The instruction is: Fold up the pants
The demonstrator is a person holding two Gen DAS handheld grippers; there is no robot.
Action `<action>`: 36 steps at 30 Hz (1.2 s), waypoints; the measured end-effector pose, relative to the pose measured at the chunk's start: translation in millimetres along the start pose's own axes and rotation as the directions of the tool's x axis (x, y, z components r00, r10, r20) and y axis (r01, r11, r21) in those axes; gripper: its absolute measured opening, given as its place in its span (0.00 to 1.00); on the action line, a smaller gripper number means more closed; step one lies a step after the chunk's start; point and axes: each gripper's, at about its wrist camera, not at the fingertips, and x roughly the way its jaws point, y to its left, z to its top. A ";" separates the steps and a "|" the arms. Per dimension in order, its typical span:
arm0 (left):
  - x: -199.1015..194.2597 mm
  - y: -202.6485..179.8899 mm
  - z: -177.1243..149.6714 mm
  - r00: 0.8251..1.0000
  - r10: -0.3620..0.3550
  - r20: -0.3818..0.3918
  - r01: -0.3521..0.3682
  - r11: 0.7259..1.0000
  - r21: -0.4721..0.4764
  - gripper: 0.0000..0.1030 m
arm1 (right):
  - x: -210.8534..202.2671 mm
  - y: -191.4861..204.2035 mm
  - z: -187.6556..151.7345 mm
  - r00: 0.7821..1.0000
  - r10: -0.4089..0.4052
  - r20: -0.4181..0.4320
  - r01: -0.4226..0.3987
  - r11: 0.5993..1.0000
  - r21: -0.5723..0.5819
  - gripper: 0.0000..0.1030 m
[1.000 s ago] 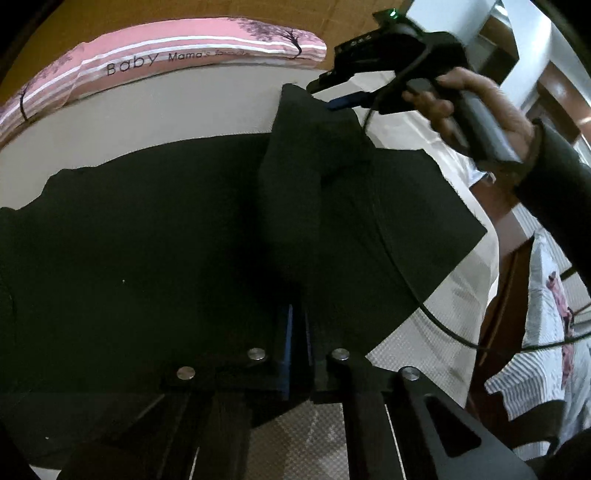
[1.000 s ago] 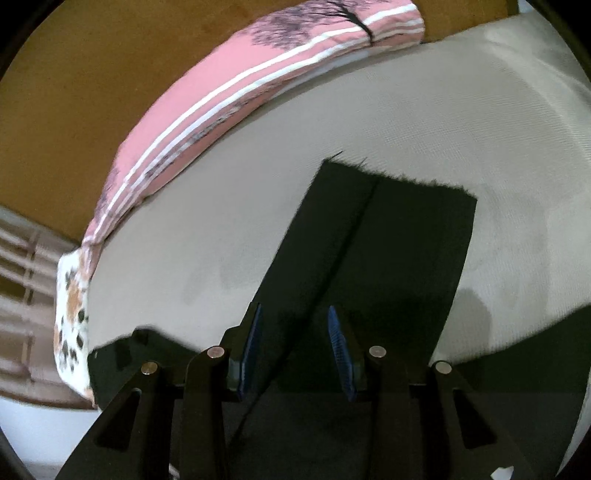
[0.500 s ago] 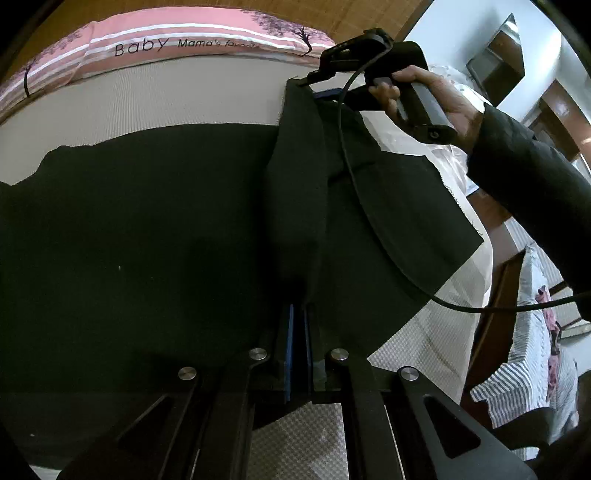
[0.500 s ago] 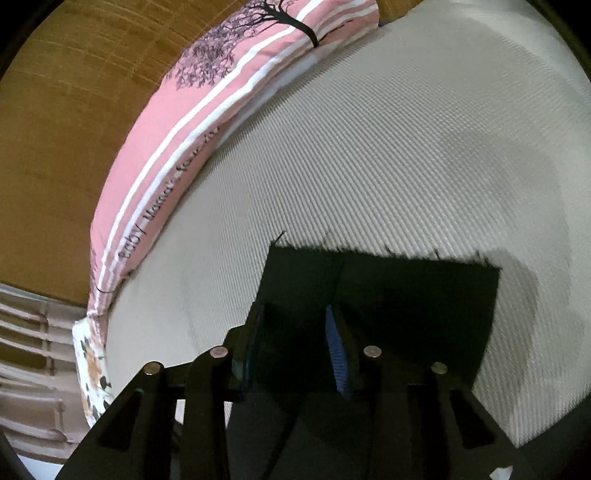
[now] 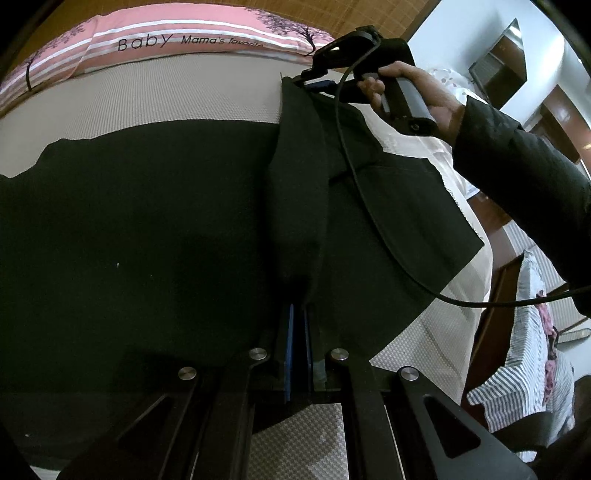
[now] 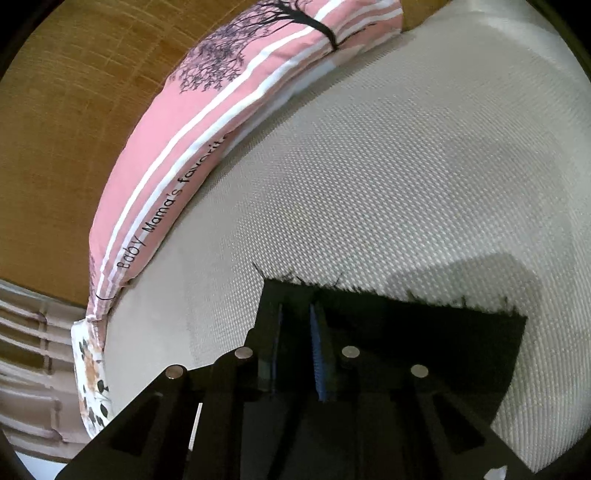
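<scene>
Black pants (image 5: 147,221) lie spread across the beige bed sheet (image 5: 166,92). One leg is folded over and runs as a ridge from near to far. My left gripper (image 5: 298,306) is shut on the near end of this ridge. At its far end, my right gripper (image 5: 314,79), held by a hand (image 5: 406,85), pinches the frayed hem. In the right wrist view the hem (image 6: 424,332) rests flat on the sheet (image 6: 406,184). There the right gripper (image 6: 296,306) has black cloth between its blue pads, and its jaws are closing.
A pink striped pillow (image 5: 184,33) (image 6: 221,129) lies along the far edge of the bed against a brown wall. A black cable (image 5: 369,206) trails over the pants. A striped cloth (image 5: 528,369) and a wall television (image 5: 498,59) are off to the right.
My right gripper has carried the hem farther toward the pillow and down onto the sheet, and its jaws have narrowed. The left gripper has kept its hold and place.
</scene>
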 end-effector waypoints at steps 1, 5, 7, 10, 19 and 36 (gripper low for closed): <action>-0.2 0.3 0.2 1.000 -0.001 0.000 0.001 1.000 -0.001 0.05 | 0.6 1.2 1.8 1.000 -0.003 0.001 0.003 1.000 -0.001 0.15; 0.5 -0.3 0.2 1.000 0.001 -0.001 -0.001 1.000 -0.001 0.05 | 5.1 9.1 3.8 1.000 -0.031 0.003 0.031 0.999 -0.031 0.15; 0.6 -0.3 0.0 1.000 0.000 -0.002 0.000 1.000 -0.003 0.05 | 4.8 12.0 3.6 0.999 -0.051 0.004 0.051 0.998 -0.048 0.08; -0.1 -0.4 0.9 1.000 0.000 -0.004 0.000 1.000 -0.006 0.05 | -3.4 15.6 0.8 0.999 -0.048 0.007 0.048 0.998 -0.047 0.05; -13.9 -13.4 7.7 0.999 0.031 0.042 -0.034 0.998 0.056 0.05 | -126.9 52.8 1.7 0.987 0.095 0.133 -0.084 0.993 -0.083 0.04; -27.6 -32.0 12.1 0.997 0.042 0.064 -0.056 0.970 0.238 0.05 | -308.5 -52.8 -107.0 0.928 -0.002 0.373 -0.054 0.989 0.139 0.04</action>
